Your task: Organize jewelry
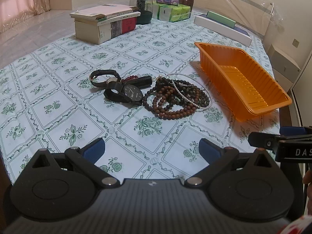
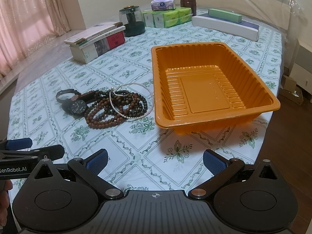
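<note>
The left tool [image 1: 152, 148] hangs over the tabletop [image 1: 58, 89] with its blue pads spread wide, nothing between them. The right tool [image 2: 155, 160] is likewise released and empty. Ahead of both lies the jewelry in a loose heap: a black-dial wristwatch [image 1: 131, 94] resting against a second watch [image 1: 106, 76], and just beside them tangled brown bead bracelets [image 1: 171, 101] with a pearl strand [image 1: 187, 95] draped across. An empty orange plastic tray [image 2: 214, 109] stands near the beads, to their right. Stacked books [image 1: 105, 22], a glass jar [image 1: 141, 7] and tissue packs [image 1: 171, 9] sit at the far side.
</note>
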Available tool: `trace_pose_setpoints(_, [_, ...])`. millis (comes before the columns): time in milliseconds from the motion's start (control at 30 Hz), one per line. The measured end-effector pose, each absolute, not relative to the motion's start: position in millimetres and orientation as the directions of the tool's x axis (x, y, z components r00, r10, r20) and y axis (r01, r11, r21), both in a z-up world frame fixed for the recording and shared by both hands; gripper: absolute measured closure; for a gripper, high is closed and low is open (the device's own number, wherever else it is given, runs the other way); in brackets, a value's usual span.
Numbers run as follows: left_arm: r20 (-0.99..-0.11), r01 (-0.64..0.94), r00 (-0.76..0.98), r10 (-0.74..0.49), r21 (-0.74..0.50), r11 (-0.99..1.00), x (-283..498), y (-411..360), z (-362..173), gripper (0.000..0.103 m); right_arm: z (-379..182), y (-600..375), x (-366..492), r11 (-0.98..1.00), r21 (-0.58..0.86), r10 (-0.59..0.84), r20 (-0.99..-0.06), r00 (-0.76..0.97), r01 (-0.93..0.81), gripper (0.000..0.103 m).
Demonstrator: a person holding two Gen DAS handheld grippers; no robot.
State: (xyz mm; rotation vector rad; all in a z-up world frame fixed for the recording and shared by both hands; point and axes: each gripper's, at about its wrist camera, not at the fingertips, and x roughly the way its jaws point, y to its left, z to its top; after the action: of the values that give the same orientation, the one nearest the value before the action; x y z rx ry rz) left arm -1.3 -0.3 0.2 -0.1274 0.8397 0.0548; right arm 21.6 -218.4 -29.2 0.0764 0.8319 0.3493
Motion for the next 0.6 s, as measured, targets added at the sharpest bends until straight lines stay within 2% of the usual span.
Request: trace_pose_setpoints(600, [-0.746, -0.099, 0.666, 0.0, -0.089, 0.991, -1.2, -1.1, -0.8, 0.002, -29.0, -217.4, 21.2, 0.94, 0.202, 0.333, -0.71, 0.62, -0.274, 0.0])
